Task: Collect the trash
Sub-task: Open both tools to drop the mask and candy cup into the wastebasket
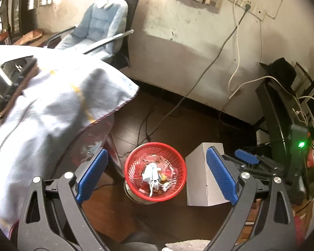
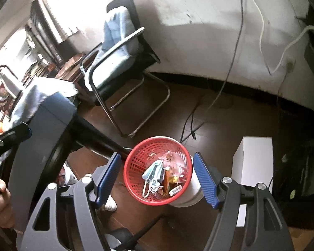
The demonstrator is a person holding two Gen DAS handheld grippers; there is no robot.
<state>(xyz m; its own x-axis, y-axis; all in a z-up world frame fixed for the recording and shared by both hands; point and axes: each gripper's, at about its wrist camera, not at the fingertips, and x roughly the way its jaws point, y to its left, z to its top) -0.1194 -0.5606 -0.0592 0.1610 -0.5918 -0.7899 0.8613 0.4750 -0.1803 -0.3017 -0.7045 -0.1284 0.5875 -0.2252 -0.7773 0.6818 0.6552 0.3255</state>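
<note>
Trash (image 1: 153,174) is sitting in the red basket (image 1: 134,163) on the floor; we are holding both left tongs (image 1: 156,172) and right tongs (image 2: 157,176) wide apart, gripping nothing.

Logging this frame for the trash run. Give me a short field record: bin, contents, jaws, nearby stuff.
bin: red mesh basket on dark floor
contents: light blue face mask, wrappers, barcoded scrap
left gripper: jaws wide, empty, basket seen between them from above
right gripper: jaws open, empty, above basket
nearby: white box beside basket; black chair by wall; cloth-covered table
</note>
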